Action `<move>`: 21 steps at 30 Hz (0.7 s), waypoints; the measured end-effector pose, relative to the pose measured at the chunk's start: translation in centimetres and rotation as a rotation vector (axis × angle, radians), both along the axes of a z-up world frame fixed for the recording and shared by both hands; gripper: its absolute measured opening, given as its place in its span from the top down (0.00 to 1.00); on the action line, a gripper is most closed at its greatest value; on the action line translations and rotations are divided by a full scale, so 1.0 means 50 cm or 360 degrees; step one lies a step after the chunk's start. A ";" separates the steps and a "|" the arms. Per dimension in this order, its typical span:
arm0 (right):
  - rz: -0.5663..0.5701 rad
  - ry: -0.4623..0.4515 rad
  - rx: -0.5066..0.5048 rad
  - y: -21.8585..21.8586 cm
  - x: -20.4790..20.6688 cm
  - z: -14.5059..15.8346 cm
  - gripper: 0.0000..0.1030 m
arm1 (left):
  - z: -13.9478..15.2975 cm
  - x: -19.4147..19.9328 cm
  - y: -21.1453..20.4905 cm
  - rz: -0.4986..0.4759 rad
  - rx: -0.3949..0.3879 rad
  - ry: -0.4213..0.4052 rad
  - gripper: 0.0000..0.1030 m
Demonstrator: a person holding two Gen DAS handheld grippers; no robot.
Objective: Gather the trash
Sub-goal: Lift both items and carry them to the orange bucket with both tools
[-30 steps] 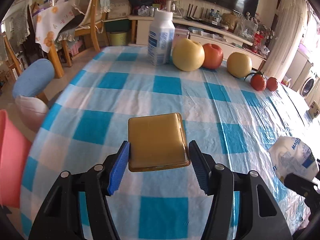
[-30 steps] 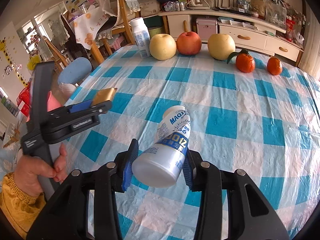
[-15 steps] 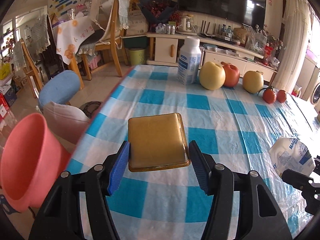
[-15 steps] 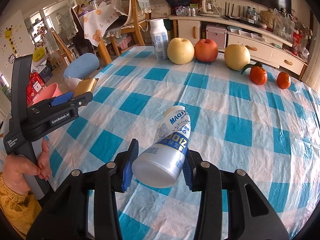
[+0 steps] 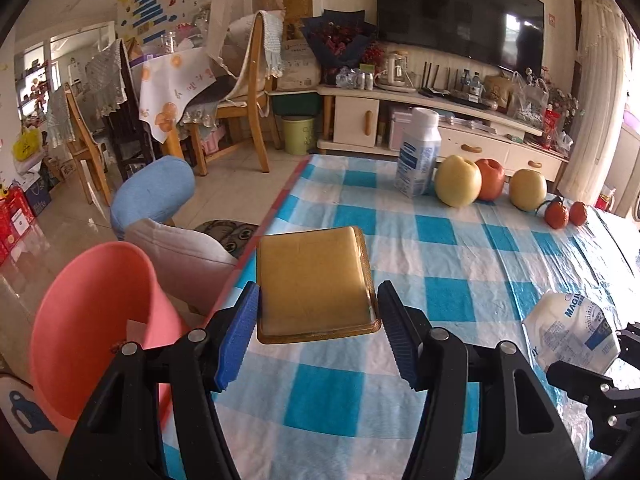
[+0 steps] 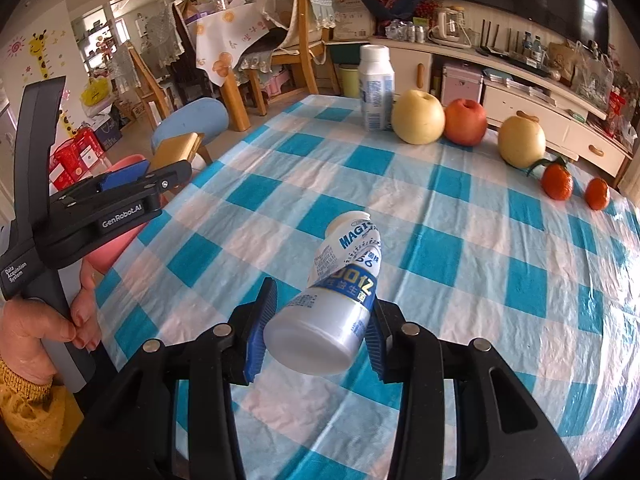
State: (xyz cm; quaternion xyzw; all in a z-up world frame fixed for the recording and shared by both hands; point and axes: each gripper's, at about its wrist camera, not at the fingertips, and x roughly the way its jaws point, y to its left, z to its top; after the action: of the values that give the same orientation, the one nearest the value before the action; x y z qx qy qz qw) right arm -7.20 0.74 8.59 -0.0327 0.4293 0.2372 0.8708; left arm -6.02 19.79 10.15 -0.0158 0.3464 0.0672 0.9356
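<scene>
Amber plastic tray [image 5: 314,280], shallow, square, empty-looking, pinched flat between the blue pads of the left gripper [image 5: 316,328], held level above the near-left table edge. Pink bin [image 5: 92,320] sits just left of and below it, off the table; probably the drop target, so holding the tray clear of the cloth makes sense for a sideways swing. White drink bottle [image 6: 340,304], blue label, is clamped in the right gripper [image 6: 320,332] around its body, base toward the camera, neck pointing far and tilted up, over the checked tablecloth [image 6: 480,240]. Both pieces of trash are lifted, neither binned yet.

Far side of the table: upright milk bottle [image 5: 418,152], two yellow pears, a red apple [image 5: 490,178], two small oranges. These look like non-trash, left standing.

Versus half a second ago: left gripper has shifted left, more of the bin and floor now show, table edge lies under the tray. Grips unchanged on both sides.
</scene>
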 end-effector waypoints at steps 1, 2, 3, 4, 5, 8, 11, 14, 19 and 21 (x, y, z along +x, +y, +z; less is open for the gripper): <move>0.0010 -0.0005 0.0004 0.008 -0.001 0.003 0.59 | 0.003 -0.002 0.006 0.0008 0.0008 -0.0008 0.41; 0.0025 -0.0010 0.0008 0.019 -0.002 0.007 0.59 | 0.007 -0.005 0.015 0.0017 0.0015 -0.0015 0.41; 0.0040 -0.0015 0.0010 0.029 -0.003 0.011 0.59 | 0.010 -0.007 0.020 0.0023 0.0018 -0.0020 0.41; 0.0059 -0.0028 0.0007 0.043 -0.005 0.017 0.59 | 0.013 -0.009 0.028 0.0033 0.0018 -0.0026 0.41; 0.0072 -0.0039 0.0004 0.052 -0.006 0.021 0.59 | 0.015 -0.011 0.033 0.0040 0.0018 -0.0031 0.41; 0.0117 -0.0066 -0.0010 0.083 -0.010 0.030 0.59 | 0.022 -0.019 0.063 0.0064 0.0013 -0.0046 0.41; 0.0148 -0.0079 -0.0024 0.112 -0.012 0.036 0.59 | 0.030 -0.029 0.093 0.0099 0.0009 -0.0065 0.41; 0.0173 -0.0092 -0.0034 0.137 -0.013 0.042 0.59 | 0.035 -0.038 0.126 0.0140 0.0003 -0.0079 0.41; 0.0231 -0.0122 -0.0046 0.187 -0.014 0.056 0.59 | 0.043 -0.047 0.183 0.0218 -0.0020 -0.0092 0.40; 0.0254 -0.0126 -0.0042 0.210 -0.014 0.060 0.59 | 0.044 -0.048 0.203 0.0245 -0.0035 -0.0094 0.40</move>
State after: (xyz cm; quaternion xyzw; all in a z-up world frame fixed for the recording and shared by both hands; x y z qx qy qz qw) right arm -7.91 11.22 11.60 -0.0875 0.3935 0.2987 0.8650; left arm -8.43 29.95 12.35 -0.0547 0.3170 0.1346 0.9372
